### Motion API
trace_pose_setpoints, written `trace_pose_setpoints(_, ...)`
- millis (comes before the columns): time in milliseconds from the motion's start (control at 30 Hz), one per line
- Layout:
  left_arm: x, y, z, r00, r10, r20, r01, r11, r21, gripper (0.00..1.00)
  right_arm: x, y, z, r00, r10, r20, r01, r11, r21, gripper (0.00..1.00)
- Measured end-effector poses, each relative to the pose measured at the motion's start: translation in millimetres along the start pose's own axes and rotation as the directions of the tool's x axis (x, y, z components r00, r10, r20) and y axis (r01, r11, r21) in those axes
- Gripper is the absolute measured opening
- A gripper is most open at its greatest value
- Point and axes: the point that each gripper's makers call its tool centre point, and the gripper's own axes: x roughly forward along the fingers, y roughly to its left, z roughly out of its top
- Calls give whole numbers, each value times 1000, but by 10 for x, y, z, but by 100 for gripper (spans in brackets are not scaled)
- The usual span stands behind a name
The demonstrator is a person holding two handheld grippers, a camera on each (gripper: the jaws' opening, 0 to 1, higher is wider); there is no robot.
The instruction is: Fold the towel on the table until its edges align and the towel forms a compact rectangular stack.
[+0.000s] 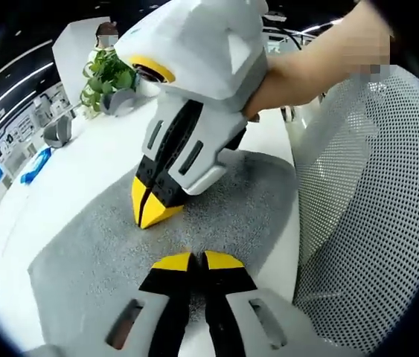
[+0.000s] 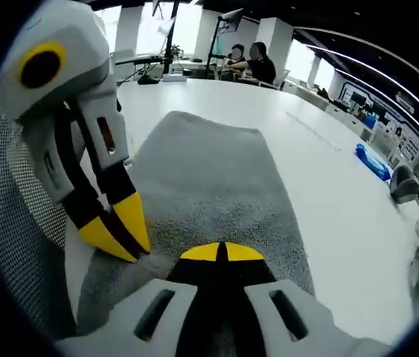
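Left gripper view: my left hand-held gripper (image 1: 198,260), jaws closed together, tips on near edge of grey towel (image 1: 105,253) lying flat on white tabletop (image 1: 60,186). My right hand-held gripper (image 1: 149,212), jaws pinched, tips touching towel just ahead.

Right gripper view: right hand-held gripper (image 2: 221,251) closed, on towel (image 2: 209,178); left hand-held gripper (image 2: 120,230) pressing towel's edge beside mesh chair (image 2: 16,223).

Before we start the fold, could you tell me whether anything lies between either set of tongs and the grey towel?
Nothing visible does. Both the left tongs and the right tongs sit directly over the grey towel, which lies flat and bare on the white table.
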Motion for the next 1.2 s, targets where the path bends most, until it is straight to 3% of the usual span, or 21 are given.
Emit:
trace_pose_setpoints(133,-7,38,-20,1000,18,-12,-18,1000,-3,4,-6,-48,-26,1000,-8,19,6,997,73,0)
trace_pose_setpoints(333,-25,117,-64,998,53,-27,-53,998,-22,3,-37,-113,-77,999,-40,-4,41,997,58,0)
trace_pose_setpoints(467,-40,163,-88,996,76,-41,-77,997,-17,3,-47,-152,-100,999,-44,16,41,991,128,0)
trace_pose_setpoints(600,-43,212,-113,994,99,-48,-100,995,-18,2,-72,-187,-127,998,-60,-6,61,993,104,0)
trace_pose_setpoints(733,-58,260,-139,990,123,-63,-123,992,-4,2,-77,-205,-139,998,-64,9,62,986,155,0)
trace_pose_setpoints(1000,-89,351,-187,983,166,-83,-166,986,9,1,-92,-207,-153,997,-71,-8,72,989,126,0)
trace_pose_setpoints(1200,-129,458,-254,971,211,-112,-211,978,12,1,-98,-210,-157,997,-72,-13,73,989,125,0)
